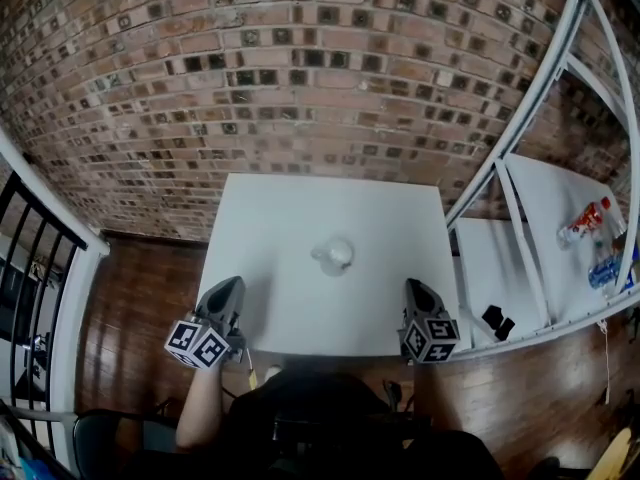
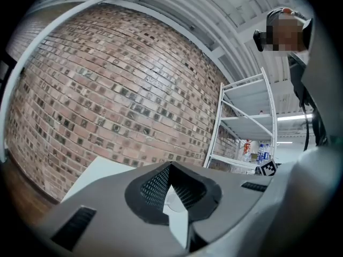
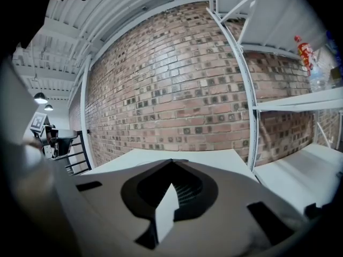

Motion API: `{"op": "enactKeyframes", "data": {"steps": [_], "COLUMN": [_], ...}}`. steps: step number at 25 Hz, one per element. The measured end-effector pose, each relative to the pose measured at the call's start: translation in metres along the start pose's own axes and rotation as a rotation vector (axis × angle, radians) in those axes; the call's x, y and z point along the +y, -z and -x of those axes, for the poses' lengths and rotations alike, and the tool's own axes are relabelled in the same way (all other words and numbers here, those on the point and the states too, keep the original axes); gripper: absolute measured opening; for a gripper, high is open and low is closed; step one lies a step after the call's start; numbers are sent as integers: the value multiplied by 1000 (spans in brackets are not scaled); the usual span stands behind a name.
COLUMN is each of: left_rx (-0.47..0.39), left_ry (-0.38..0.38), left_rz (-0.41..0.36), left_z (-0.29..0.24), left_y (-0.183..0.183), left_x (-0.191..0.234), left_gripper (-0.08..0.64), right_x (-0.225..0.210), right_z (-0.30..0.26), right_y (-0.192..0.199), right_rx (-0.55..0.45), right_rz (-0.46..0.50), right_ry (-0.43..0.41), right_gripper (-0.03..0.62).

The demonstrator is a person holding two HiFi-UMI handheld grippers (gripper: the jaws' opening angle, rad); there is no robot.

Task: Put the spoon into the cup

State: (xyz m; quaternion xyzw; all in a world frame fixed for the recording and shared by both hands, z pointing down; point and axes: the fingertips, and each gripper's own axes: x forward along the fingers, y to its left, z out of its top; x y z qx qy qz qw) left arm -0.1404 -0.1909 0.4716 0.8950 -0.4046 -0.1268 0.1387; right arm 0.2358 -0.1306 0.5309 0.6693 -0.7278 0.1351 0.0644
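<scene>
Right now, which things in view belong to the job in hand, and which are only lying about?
Job: cup on the table; left tool; right tool; spoon not clearly visible.
Lying about: red-labelled bottle, blue bottles, black object, all on the shelf rack.

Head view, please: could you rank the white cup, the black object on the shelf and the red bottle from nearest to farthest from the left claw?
1. White cup, mid-table.
2. Black object, on the shelf, right.
3. Red bottle, far right.
</scene>
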Motion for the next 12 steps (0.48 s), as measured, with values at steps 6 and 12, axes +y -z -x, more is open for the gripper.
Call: {"op": "enactKeyframes", "data": {"steps": [6, 12], "left_rx": [13, 33], "left_ry": [-3, 8], "left_rz": [4, 3], "left_z": [5, 4], "left_y": [3, 8], "left_x": [0, -4], "left_gripper": [5, 5], "right_x": [-1, 11], "right_z": [4, -4], "right_y": [4, 6], "right_rx": [8, 20], "right_rz": [3, 17], "right_ry": [3, -28], "right_gripper": [2, 2]}}
